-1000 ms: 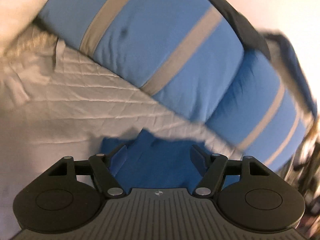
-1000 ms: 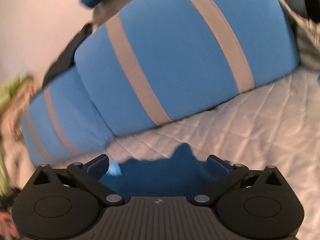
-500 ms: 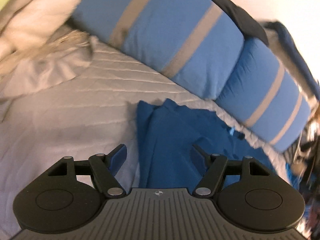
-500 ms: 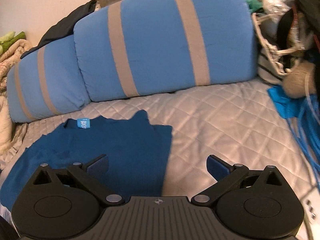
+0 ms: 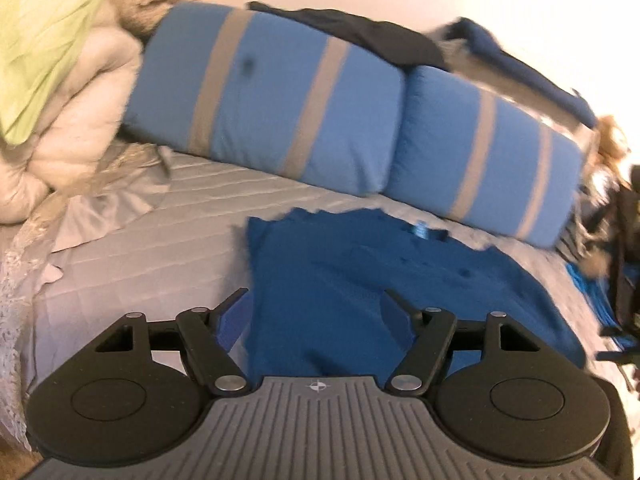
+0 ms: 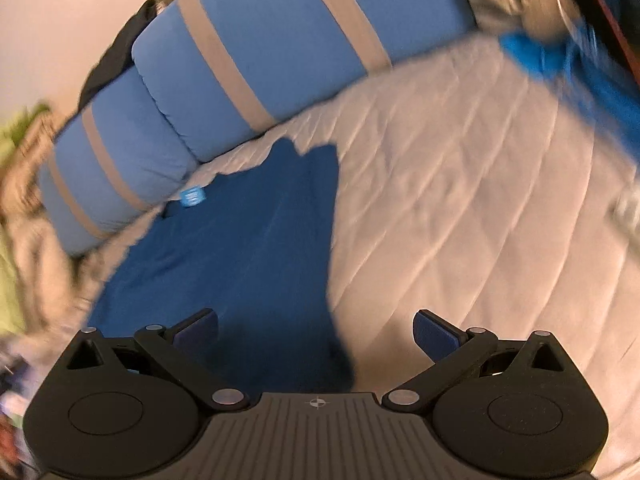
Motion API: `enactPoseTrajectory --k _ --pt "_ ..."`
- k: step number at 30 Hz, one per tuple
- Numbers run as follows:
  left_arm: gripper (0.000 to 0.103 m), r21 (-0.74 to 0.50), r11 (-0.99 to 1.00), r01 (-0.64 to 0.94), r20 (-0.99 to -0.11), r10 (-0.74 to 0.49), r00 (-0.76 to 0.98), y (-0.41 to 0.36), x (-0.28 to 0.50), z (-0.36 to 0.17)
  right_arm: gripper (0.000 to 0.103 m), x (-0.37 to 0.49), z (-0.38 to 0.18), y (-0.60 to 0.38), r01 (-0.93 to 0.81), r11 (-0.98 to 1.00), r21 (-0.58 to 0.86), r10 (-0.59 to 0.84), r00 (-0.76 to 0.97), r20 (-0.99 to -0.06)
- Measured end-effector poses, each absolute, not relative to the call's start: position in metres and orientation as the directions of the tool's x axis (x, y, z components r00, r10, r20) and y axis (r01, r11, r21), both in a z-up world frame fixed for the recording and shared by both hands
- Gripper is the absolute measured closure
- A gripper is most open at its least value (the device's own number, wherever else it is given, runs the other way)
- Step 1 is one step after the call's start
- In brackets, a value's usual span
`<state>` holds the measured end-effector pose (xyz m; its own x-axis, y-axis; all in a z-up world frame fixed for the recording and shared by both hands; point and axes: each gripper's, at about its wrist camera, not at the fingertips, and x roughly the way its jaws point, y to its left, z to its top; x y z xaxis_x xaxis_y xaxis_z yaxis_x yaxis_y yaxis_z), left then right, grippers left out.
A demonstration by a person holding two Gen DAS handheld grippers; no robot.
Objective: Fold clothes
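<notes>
A dark blue shirt lies flat on the grey quilted bed, its collar label toward the pillows. It also shows in the right wrist view, with its right edge folded inward. My left gripper is open and empty, above the shirt's left edge. My right gripper is open and empty, above the shirt's right edge and the quilt.
Two blue pillows with tan stripes lean at the head of the bed. A cream and green bedding pile sits at the left. Dark clothes lie on the pillows. Blue fabric and clutter lie at the bed's right.
Both grippers have pulled back from the pillows, so more of the flat shirt shows. The right view has swung right and tilted. Both stay open.
</notes>
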<state>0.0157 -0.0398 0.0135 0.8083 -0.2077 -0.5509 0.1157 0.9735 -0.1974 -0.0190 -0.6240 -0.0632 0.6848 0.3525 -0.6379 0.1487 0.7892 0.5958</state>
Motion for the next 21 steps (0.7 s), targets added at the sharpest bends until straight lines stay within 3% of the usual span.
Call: enactPoseTrajectory --k 5,10,21 --pt "0.032 -0.23 0.96 0.162 -0.562 -0.267 0.783 -0.057 -0.001 0.008 0.009 -0.028 -0.096 -0.623 0.191 0.591 0.784 0.508 0.667 -0.545" --pt "0.032 -0.199 0.967 0.16 -0.58 -0.248 0.776 -0.069 -0.008 -0.009 0.012 -0.034 -0.119 -0.622 0.242 0.44 0.865 0.552 0.687 -0.473" --pt "0.032 -0.212 0.96 0.183 -0.599 -0.275 0.752 -0.076 -0.009 -0.031 0.015 -0.043 -0.128 -0.619 0.267 0.366 0.891 0.526 0.731 -0.435"
